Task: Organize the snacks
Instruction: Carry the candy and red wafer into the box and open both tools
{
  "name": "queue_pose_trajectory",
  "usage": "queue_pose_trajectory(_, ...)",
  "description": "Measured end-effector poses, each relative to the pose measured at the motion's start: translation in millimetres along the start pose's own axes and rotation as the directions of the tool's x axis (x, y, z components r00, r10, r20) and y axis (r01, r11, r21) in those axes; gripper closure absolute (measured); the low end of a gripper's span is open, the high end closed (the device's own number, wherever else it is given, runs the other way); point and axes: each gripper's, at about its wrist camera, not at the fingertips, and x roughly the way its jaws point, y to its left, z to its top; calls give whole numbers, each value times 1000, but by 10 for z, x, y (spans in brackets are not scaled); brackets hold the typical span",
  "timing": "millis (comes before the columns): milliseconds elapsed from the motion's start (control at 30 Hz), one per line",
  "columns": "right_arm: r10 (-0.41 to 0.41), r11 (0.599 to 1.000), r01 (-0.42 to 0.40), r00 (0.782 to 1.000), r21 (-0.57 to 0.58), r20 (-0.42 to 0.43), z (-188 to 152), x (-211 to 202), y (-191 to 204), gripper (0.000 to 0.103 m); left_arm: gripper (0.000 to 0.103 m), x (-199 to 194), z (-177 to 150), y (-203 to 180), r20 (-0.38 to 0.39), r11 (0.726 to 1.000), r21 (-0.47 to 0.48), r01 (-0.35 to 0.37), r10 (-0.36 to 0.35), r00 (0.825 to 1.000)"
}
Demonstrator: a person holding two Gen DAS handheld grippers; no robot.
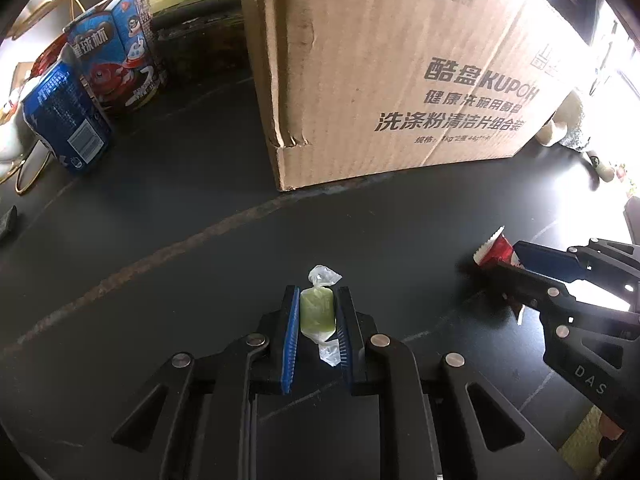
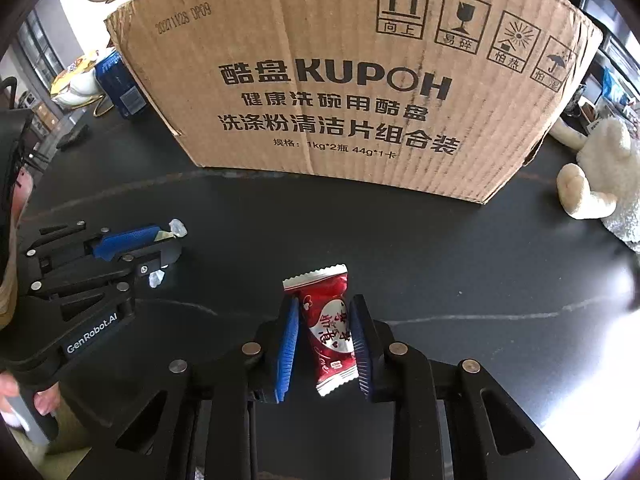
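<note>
In the left wrist view my left gripper (image 1: 318, 298) is shut on a green candy (image 1: 317, 312) in a clear twisted wrapper, low over the dark table (image 1: 160, 280). In the right wrist view my right gripper (image 2: 326, 310) is shut on a red candy packet (image 2: 329, 328) with white ends and a heart print. The right gripper (image 1: 508, 260) with the red candy packet (image 1: 494, 246) also shows at the right of the left wrist view. At the left of the right wrist view, the left gripper (image 2: 170, 242) holds the clear wrapper (image 2: 178, 228). A large cardboard box (image 1: 380, 72) stands just behind both.
Left of the box stand a blue can (image 1: 66, 120) and blue snack cartons (image 1: 116, 48). A white plush toy (image 2: 596, 176) lies right of the cardboard box (image 2: 340, 80). A gold wire stand (image 1: 28, 168) sits at the far left.
</note>
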Motion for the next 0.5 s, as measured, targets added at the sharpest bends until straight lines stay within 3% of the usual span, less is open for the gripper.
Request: queue_pose_trajectory(500,32,999,-32,996,-1,84,-75,-399,-84,79,84,-420,-22,-80,107,999,51,9,-14,994)
